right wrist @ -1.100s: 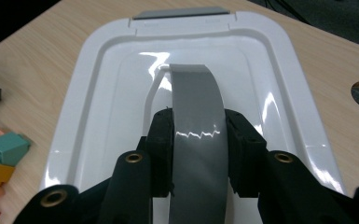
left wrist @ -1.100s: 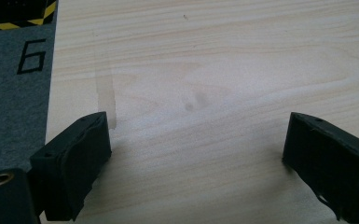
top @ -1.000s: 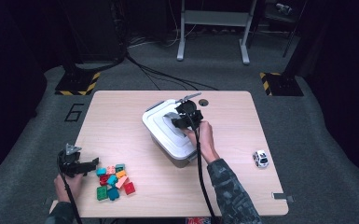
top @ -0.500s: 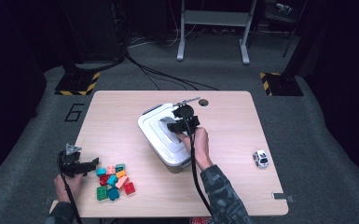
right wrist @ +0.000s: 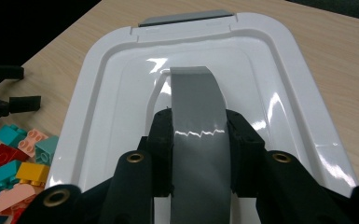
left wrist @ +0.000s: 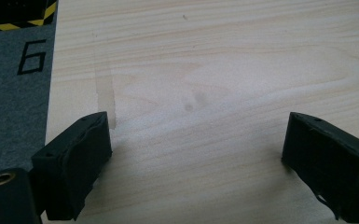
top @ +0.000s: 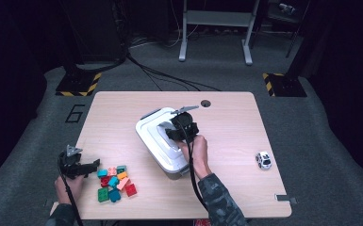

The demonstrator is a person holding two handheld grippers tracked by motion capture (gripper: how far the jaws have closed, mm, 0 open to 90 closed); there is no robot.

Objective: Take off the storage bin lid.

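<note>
Gripping the grey handle (right wrist: 196, 116) squarely, your right gripper (right wrist: 199, 140) has its fingers clenched on it, centred on the white lid (right wrist: 98, 112); keep the lift vertical.

High view: the box (top: 162, 141) sits mid-worktop (top: 226, 188); bricks (top: 115, 181) crowd the near-left corner, a toy car (top: 263, 160) nears the right edge.

Left gripper view: left gripper (left wrist: 193, 149) fingers released over bare wood.

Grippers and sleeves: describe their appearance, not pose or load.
Both the left gripper and right gripper are black, with blocky jaws, brass-ringed screw holes, a grey three-cornered plate on top and a trailing black cable. The right sleeve is dark camouflage-patterned.
</note>
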